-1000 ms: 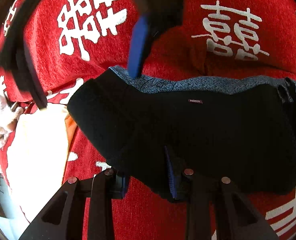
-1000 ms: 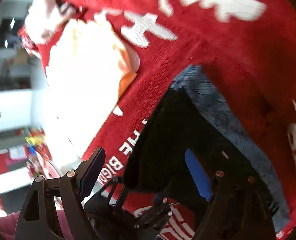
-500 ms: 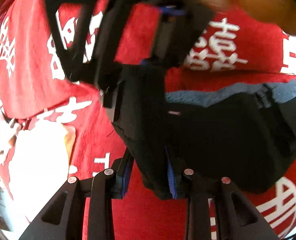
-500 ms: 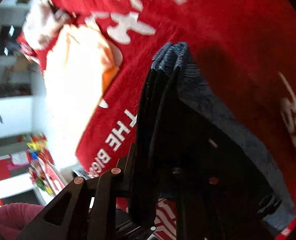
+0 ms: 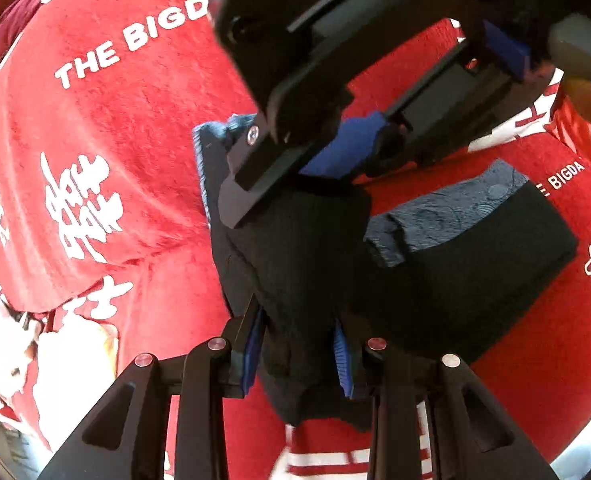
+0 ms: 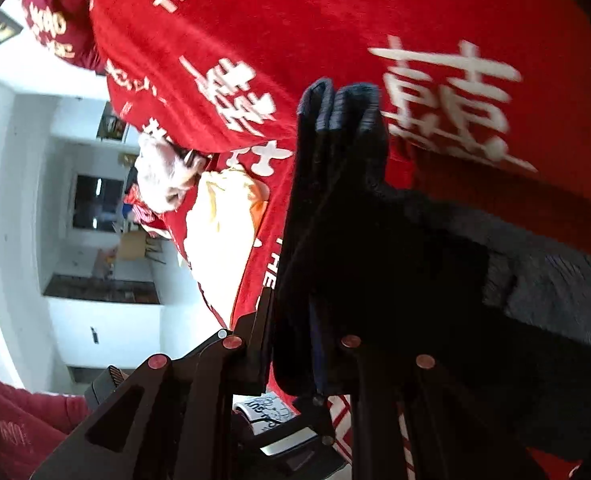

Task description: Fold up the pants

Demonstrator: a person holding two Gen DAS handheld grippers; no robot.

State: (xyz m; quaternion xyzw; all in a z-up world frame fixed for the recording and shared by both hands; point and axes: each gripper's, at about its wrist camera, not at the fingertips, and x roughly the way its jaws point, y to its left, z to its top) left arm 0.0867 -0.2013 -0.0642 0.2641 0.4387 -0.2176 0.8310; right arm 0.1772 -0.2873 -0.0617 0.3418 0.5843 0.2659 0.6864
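The black pants (image 5: 455, 280) with a blue-grey lining lie partly on the red cloth (image 5: 115, 140), one end lifted and bunched. At the bottom of the left wrist view, my left gripper (image 5: 297, 350) is shut on a thick fold of the black fabric. Above it, my right gripper (image 5: 327, 156) clamps the pants' upper edge with its blue pads. In the right wrist view, the right gripper (image 6: 295, 344) is shut on several stacked layers of the pants (image 6: 375, 240), which stand up from its fingers.
The red cloth (image 6: 335, 20) with white characters covers the whole work surface. A white and orange garment (image 6: 219, 232) and a white patterned cloth (image 6: 163, 176) lie near its edge. Beyond the edge is a white room. A red sleeve (image 6: 15, 420) shows at the lower left.
My right gripper went from wide open to shut on the pants' edge. Both grippers then rose and carried the held end sideways, bunching the fabric into upright layers.
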